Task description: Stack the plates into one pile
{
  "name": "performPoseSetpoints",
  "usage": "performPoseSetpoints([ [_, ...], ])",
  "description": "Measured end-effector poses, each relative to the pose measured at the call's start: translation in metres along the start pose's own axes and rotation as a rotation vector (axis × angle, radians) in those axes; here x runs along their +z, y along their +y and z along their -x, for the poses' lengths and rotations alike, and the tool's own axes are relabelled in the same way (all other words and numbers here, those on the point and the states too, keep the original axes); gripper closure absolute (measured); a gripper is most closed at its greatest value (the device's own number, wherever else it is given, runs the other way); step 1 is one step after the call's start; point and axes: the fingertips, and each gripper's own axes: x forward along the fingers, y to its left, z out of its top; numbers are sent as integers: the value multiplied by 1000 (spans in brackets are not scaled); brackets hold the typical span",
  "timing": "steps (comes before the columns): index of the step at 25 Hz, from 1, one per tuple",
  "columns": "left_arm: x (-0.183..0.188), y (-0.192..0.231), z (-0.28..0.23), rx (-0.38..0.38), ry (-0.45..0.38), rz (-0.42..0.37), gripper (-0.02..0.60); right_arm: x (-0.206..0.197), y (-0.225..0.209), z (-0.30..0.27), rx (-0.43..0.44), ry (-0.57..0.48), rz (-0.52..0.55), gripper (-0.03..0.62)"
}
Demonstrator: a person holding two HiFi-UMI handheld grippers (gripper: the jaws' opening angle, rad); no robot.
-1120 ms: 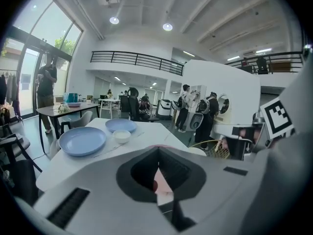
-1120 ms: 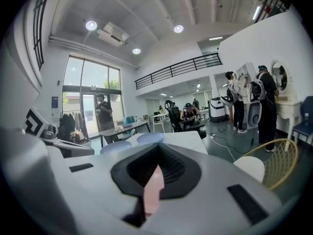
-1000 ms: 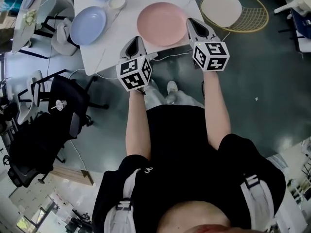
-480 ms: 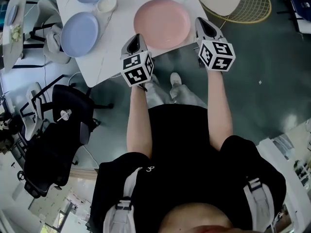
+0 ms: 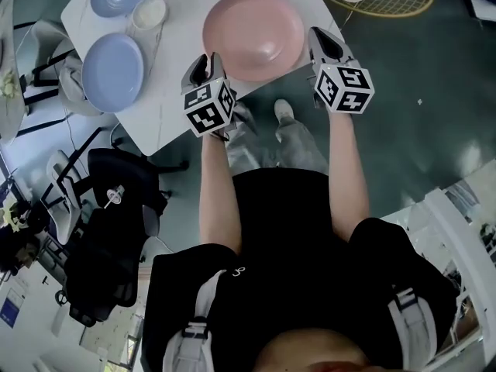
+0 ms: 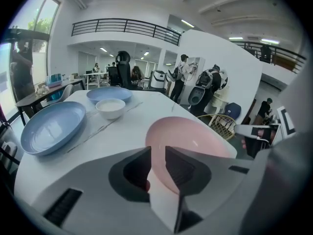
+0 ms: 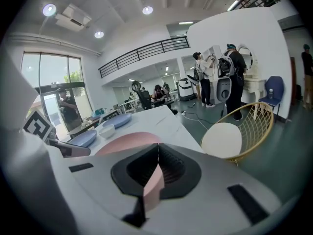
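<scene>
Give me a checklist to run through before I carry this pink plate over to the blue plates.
1. Right gripper shut on the pink plate at its rim: ok.
2. Left gripper gripping the plate: not ok; its jaws have just been opening, the plate shows between them, pads off it.
3. Nearer blue plate empty: ok.
4. White bowl out of the path: cannot tell.
5. Pink plate resting on the table: cannot tell.
</scene>
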Motion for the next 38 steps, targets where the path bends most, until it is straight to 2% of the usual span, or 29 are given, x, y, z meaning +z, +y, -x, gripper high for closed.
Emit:
performPoseSetpoints([
  [1,-2,2,-3,0,10,0,473,-4,-1,0,-4,8,-8,575],
  [3,-4,4,-8,1,21,6,459,-10,-3,-2,-6,28,-26,518],
  [11,-16,4,-21,-16,52,62,446,-38,-11,-14,-41,124,-56,499],
  [21,-31,1,-27,-56,106,77,476,-60,-8,-18,-78,150,-157,528],
  [25,-26,11,-20,-50,88,98,477,-56,3,-19,-45,144,-180,530],
  [31,-7,35,1,6,0,145,483,-36,34,-34,26,128,-120,530],
  [38,-2,88,35,99,-74,221,483,-18,97,-60,150,118,-35,530],
])
